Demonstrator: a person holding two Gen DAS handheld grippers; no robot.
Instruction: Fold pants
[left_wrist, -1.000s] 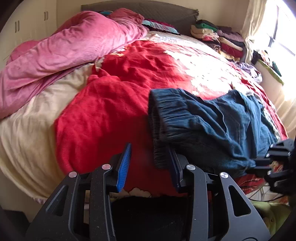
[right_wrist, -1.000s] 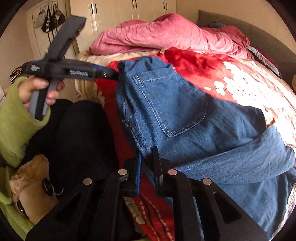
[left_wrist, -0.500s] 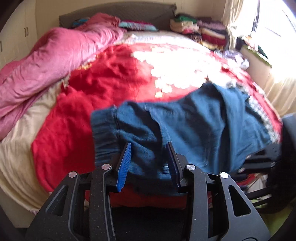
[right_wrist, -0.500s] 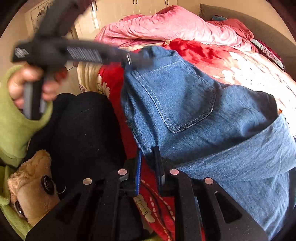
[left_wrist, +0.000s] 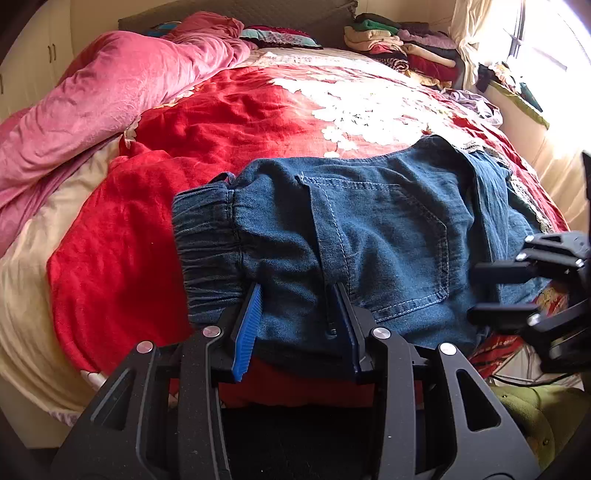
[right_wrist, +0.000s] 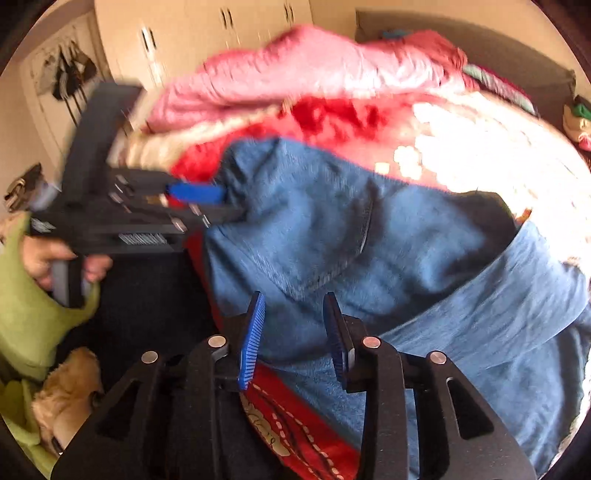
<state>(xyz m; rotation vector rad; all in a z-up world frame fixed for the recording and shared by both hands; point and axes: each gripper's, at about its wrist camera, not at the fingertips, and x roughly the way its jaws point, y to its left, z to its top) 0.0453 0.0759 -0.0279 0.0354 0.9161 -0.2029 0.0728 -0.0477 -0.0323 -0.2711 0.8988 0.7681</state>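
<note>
- On the bed (left_wrist: 207, 122), the blue pants (left_wrist: 369, 236) lie folded over on the red blanket (left_wrist: 122, 236).
- My left gripper (left_wrist: 295, 321) is spread wide, with the pants' near edge between its fingers.
- My right gripper (right_wrist: 293, 339) is spread too, right at the pants' edge.

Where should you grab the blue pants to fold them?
Grab the pants by the puckered elastic waistband, coming from the near bed edge. It's a thick, firm edge lying closest, just left of the open left tool.
</note>
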